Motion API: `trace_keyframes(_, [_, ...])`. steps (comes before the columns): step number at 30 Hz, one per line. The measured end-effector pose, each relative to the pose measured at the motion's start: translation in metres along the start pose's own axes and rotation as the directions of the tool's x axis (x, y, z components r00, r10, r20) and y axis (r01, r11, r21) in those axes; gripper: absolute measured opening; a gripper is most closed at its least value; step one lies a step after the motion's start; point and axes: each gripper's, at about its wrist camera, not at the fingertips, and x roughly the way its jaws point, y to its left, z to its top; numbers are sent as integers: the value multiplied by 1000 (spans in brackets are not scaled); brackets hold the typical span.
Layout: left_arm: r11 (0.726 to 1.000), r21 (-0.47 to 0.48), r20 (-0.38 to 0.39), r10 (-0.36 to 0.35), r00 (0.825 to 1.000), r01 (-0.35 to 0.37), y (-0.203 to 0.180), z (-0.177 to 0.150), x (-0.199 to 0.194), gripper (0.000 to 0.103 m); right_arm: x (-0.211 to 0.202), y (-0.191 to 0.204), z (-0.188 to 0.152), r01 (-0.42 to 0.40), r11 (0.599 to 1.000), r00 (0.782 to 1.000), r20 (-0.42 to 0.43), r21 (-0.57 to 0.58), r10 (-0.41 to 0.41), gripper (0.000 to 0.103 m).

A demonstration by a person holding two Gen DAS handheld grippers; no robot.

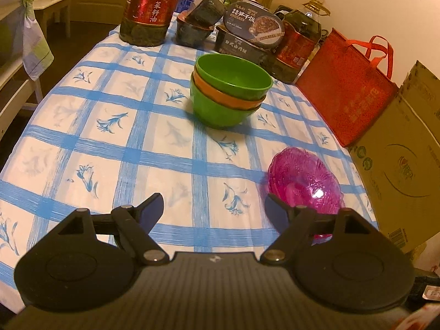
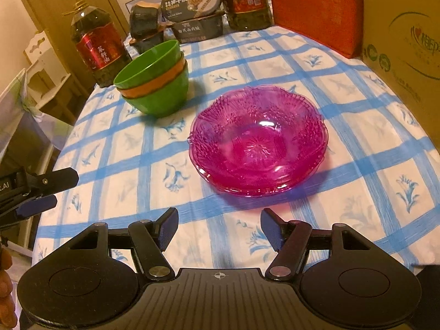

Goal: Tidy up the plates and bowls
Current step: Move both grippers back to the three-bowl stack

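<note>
Your tabletop [image 2: 357, 126], under its blue-checked cloth, carries everything that matters here, and the sorting on it looks close to finished — as far as these two views reach; the clutter of oil bottles [image 1: 150, 8] and food boxes [image 2: 192, 2] at the far edge, with the red bag [image 1: 343, 96] and the cardboard carton [image 2: 404, 55] along the side, reads as background and not as part of your job.

The pink glass plates [image 2: 258, 143] sit as a nested pile in the open middle of the cloth, just ahead of your right hand-held gripper [image 2: 218, 229]; at least two scalloped rims show one inside the other, though you cannot count the layers for certain through the tinted glass.

The bowl stack [image 1: 228, 90] stands farther back and well apart from the plates — green at the bottom, orange between, green on top, seated a little askew but upright.

No loose plate or bowl shows anywhere else on the cloth, so what is left, in my judgement, is at most a tidying nudge to square the bowls.

Your left hand-held gripper [image 1: 214, 210] hangs over bare cloth with its jaws spread wide and nothing between them; your right one is likewise spread and empty, short of the plates' near rim and touching nothing.
</note>
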Motion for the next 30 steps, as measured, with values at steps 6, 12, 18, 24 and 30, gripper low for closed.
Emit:
trace_keyframes(6, [1000, -6, -3, -3, 1000, 3, 1, 16, 4, 79, -4, -2, 18, -45, 998, 999, 15, 33, 45, 66])
trace_keyframes(12, [1000, -24, 13, 1, 1000, -1, 5, 52, 13, 79, 0, 3, 62, -105, 993, 994, 34, 49, 103, 67])
trace_keyframes(18, [1000, -30, 19, 0, 1000, 1, 10, 89, 28, 79, 15, 16, 109, -125, 992, 991, 45, 18, 124, 67])
trace_keyframes(24, [1000, -21, 10, -4, 1000, 4, 12, 116, 50, 79, 40, 29, 150, -144, 990, 989, 33, -4, 145, 67])
trace_keyframes(30, [1000, 4, 9, 2, 1000, -2, 13, 141, 75, 79, 71, 36, 181, -153, 988, 988, 22, -15, 154, 67])
